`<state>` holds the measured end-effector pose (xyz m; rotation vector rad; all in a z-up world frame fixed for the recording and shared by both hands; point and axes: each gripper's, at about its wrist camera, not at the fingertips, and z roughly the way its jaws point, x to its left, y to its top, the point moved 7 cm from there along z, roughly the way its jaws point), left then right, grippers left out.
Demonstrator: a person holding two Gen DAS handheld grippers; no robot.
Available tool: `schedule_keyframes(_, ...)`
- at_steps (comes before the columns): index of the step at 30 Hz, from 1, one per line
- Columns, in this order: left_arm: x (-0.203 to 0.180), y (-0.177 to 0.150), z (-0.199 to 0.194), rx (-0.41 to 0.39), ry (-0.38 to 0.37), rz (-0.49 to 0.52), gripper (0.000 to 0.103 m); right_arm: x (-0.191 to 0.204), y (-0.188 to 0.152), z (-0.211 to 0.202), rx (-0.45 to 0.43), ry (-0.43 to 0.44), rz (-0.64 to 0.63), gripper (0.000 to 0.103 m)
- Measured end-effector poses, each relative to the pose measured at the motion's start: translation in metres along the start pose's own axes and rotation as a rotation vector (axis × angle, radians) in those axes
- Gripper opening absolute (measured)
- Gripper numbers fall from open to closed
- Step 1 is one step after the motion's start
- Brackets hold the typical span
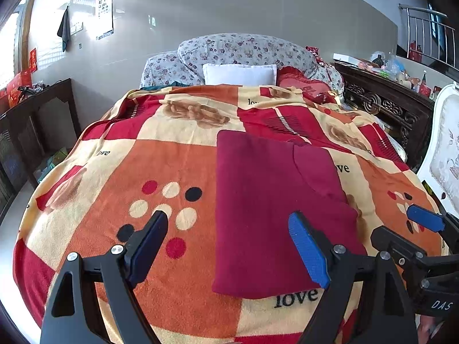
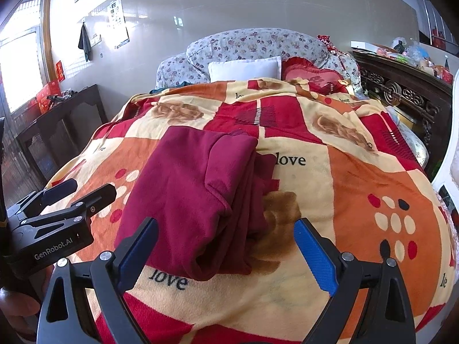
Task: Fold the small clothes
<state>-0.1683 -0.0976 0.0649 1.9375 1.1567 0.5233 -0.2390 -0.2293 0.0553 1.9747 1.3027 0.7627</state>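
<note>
Both grippers hover over the bed, nothing held. Left gripper [image 1: 228,246]: jaws spread wide, empty. Right gripper [image 2: 226,250]: jaws wide too, empty.

The maroon garment [image 1: 269,200] lies flat on the patterned blanket [image 1: 160,286], already folded into a long rectangle, near edge just ahead of my jaws. From the right wrist view its right side shows stacked layers [image 2: 252,189] and a loose rolled lip at the near corner.

My read: one more fold is left, near end over far end, or a tidy-up of that bulky right edge.

To do it well:
- Come in low at the near corners, one gripper each, and pinch all layers, not just the top one.
- Keep the blanket out of the bite; it's plush and will ride up.
- Lift both corners level, carry them forward together, lay down without dragging.
- Right side is thicker, so bite deeper there.

Around: white pillow [image 1: 239,74] and floral bedding [image 1: 243,48] at the head of the bed, well apart. Dark carved cabinet [image 1: 384,106] and a white chair [image 1: 444,149] to the right, near the right gripper's swing. The grippers sit close together, so mind a clash.
</note>
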Motion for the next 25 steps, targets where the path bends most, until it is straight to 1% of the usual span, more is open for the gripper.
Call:
schedule_keyframes(12,-0.0011,0.0001,0.0001,-0.001,-0.002,0.0,0.085,0.0004,0.0006,0.0023,0.012,0.004,-0.003,0.098)
schedule_keyframes(25,0.0018,0.0076,0.0075,-0.014,-0.003,0.03,0.085,-0.0077,-0.0015,0.0101,0.035,0.012,0.01,0.098)
